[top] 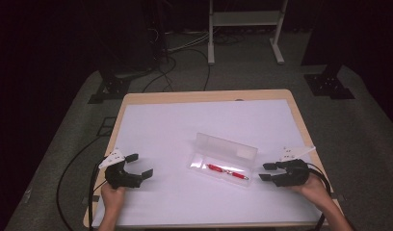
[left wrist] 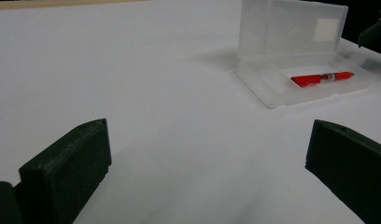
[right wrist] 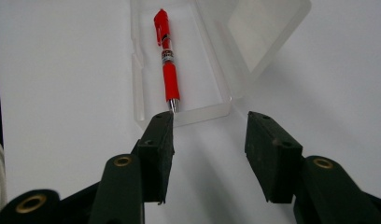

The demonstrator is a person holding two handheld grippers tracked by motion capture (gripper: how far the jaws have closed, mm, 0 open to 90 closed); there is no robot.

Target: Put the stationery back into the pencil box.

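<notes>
White table (top: 151, 125); red pen (top: 227, 172) in open clear case (top: 223, 159); left tongs (top: 139, 166), right tongs (top: 267, 172) wide open, empty

Left gripper view: both jaws cut off by the bottom edge, the right gripper (left wrist: 376, 37) clipped at the right edge. Right gripper view: 1 jaw hides the pen (right wrist: 167, 65) tip, the case (right wrist: 212, 60) lid runs off the top edge. High view: print on the pen (top: 227, 171) too small to read, forearms cropped at the bottom.
</notes>
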